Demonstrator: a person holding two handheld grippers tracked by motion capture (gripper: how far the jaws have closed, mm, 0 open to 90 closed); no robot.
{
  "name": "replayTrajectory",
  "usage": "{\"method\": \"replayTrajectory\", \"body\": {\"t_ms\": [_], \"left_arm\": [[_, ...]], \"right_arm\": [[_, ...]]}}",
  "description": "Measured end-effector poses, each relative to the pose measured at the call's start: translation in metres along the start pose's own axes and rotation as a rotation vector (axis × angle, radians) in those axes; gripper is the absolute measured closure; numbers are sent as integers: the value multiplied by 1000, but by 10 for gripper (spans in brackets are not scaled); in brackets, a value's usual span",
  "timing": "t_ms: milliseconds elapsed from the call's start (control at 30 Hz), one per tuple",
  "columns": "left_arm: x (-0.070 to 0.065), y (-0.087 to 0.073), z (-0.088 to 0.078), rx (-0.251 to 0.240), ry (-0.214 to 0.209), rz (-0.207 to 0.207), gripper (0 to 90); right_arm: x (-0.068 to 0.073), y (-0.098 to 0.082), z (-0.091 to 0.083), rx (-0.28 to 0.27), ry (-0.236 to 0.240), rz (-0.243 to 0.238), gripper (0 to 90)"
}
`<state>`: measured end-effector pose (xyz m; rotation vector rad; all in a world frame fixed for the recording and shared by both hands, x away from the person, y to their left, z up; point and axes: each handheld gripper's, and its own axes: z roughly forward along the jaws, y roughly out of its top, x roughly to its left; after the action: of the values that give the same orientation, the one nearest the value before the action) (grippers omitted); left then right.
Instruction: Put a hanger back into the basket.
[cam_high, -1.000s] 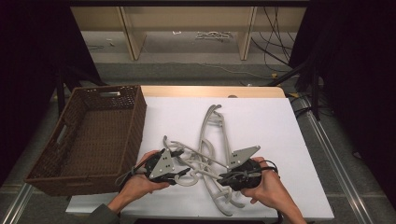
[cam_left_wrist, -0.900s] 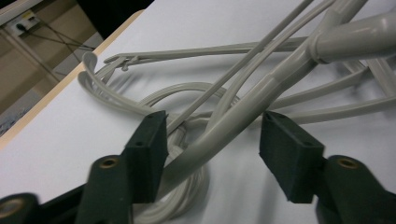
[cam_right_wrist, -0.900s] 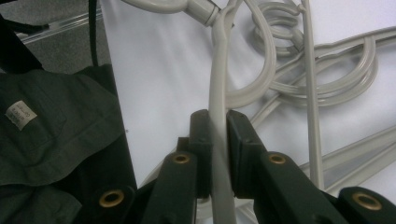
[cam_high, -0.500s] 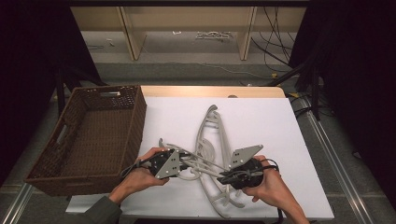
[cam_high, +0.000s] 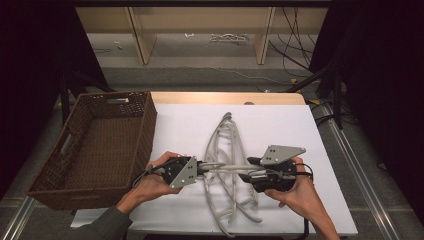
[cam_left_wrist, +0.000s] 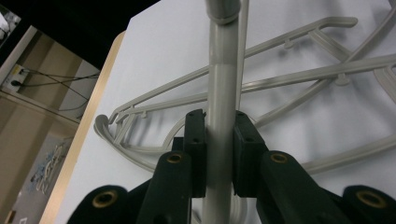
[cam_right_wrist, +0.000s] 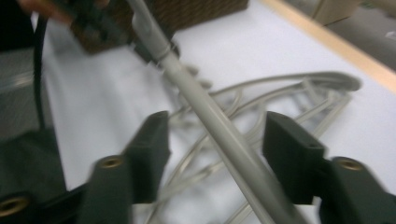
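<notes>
Item: grey hanger (cam_high: 227, 169), passed from right gripper to left, above white bench (cam_high: 280, 125).
Left to right: wicker basket (cam_high: 100, 145) beside bench; left gripper (cam_left_wrist: 219, 144) clamped tight on hanger's bar; further hangers (cam_high: 227, 135) beneath; right gripper (cam_right_wrist: 215, 140) jaws just opened, bar between them untouched; risk judged: single-ended hold could let hanger swing, snag the pile.

The right gripper view is smeared with motion blur — the pale grey plastic hanger bar (cam_right_wrist: 219, 135) runs off its bottom edge, and the dark brown woven basket (cam_right_wrist: 196, 11) is cut by the top. In the left gripper view the bar (cam_left_wrist: 222, 93) leaves the frame above and below the pads (cam_left_wrist: 196, 149).
</notes>
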<state>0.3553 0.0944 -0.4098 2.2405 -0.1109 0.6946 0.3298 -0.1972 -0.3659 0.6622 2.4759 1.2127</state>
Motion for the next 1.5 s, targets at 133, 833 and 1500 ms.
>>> {"method": "replayTrajectory", "body": {"t_ms": [133,833,1500], "left_arm": [[7,-4,-4,28,21,-78,793],[35,8,-18,15,17,-386,792],[76,42,-103,-58,72,-465,792]], "right_arm": [[0,8,-12,-79,-67,45,326],[17,-15,-17,-152,-142,104,285],[22,-50,-2,-107,-106,137,286]]}}
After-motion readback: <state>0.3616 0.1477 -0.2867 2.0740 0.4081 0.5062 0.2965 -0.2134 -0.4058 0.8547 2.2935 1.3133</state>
